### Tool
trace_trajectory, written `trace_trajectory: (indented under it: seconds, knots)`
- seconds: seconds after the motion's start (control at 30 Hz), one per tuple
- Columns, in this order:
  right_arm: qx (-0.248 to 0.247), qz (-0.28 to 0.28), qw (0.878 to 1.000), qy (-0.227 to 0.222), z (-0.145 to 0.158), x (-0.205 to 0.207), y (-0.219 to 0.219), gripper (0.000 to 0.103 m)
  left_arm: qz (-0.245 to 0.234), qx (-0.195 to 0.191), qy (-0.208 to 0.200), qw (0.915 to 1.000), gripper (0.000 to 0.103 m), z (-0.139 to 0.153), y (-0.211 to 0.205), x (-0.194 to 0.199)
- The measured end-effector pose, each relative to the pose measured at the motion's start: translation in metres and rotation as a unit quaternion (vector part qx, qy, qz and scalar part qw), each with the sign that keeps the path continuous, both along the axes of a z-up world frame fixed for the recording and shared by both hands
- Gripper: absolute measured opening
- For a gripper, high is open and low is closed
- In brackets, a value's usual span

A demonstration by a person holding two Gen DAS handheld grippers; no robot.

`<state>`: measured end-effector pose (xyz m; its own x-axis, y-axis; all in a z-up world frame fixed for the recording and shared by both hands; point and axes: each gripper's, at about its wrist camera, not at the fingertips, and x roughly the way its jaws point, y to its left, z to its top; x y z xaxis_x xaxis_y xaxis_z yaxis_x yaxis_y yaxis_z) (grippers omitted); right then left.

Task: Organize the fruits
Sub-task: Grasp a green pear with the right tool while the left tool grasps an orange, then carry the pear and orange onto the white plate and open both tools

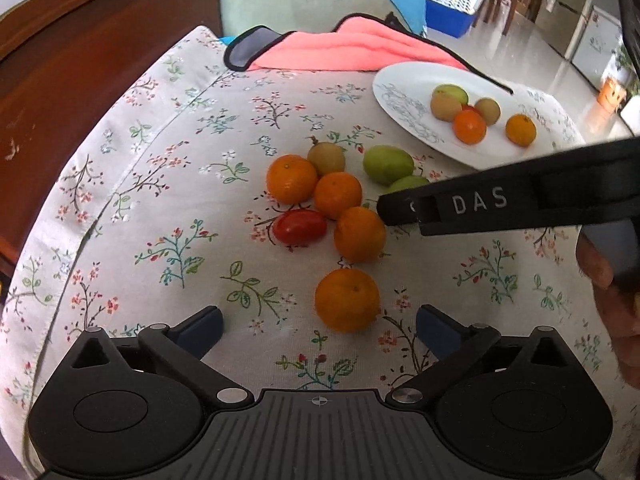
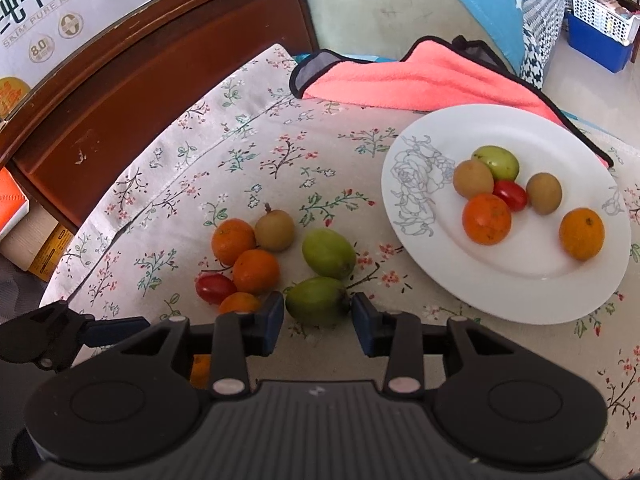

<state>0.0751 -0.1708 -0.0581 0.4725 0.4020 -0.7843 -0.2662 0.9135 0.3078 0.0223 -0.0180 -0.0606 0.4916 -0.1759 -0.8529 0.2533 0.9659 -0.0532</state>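
Loose fruit lies on the flowered cloth: several oranges, a red cherry tomato, a brown fruit and two green fruits. My left gripper is open wide, and the nearest orange sits untouched between its fingers. My right gripper is shut on the nearer green fruit, pads on both its sides, low over the cloth. In the left wrist view the right gripper comes in from the right and half hides that green fruit. The white plate at the right holds several fruits.
A pink towel lies behind the plate at the cloth's far edge. A dark wooden cabinet stands along the left, with a milk carton box on top. A hand is at the right edge of the left wrist view.
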Motion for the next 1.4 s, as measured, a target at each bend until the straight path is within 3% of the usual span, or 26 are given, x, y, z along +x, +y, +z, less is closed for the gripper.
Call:
trace_trajectory:
  seconds: [0.2, 0.37, 0.47, 0.53, 0.63, 0.87, 1.4]
  knots:
    - [-0.006, 0.001, 1.000, -0.004, 0.000, 0.000, 0.002, 0.038, 0.005, 0.006, -0.010, 0.9999, 0.097, 0.000, 0.001, -0.003]
    - [-0.007, 0.001, 1.000, -0.005, 0.000, 0.000, 0.002, 0.038, -0.006, 0.019, -0.024, 0.9995, 0.086, 0.003, -0.006, -0.007]
    - [-0.008, 0.002, 1.000, -0.006, 0.000, 0.000, 0.002, 0.037, -0.004, 0.016, -0.033, 0.9993, 0.067, 0.005, -0.005, -0.008]
    - [-0.005, 0.002, 1.000, -0.005, 0.000, 0.000, 0.001, 0.036, -0.004, 0.008, -0.038, 0.9992, 0.045, 0.007, -0.005, -0.008]
    - [-0.002, 0.002, 1.000, -0.005, 0.000, 0.000, 0.000, 0.036, -0.009, 0.005, -0.043, 0.9990, 0.028, 0.008, -0.006, -0.009]
    - [0.009, -0.002, 1.000, -0.006, 0.006, -0.001, -0.005, 0.035, 0.008, -0.011, -0.039, 0.9991, 0.028, 0.014, -0.003, -0.004]
    - [0.065, -0.046, 0.995, -0.060, 0.057, 0.010, -0.051, 0.035, 0.018, -0.066, -0.101, 0.9926, 0.028, 0.067, -0.018, 0.011]
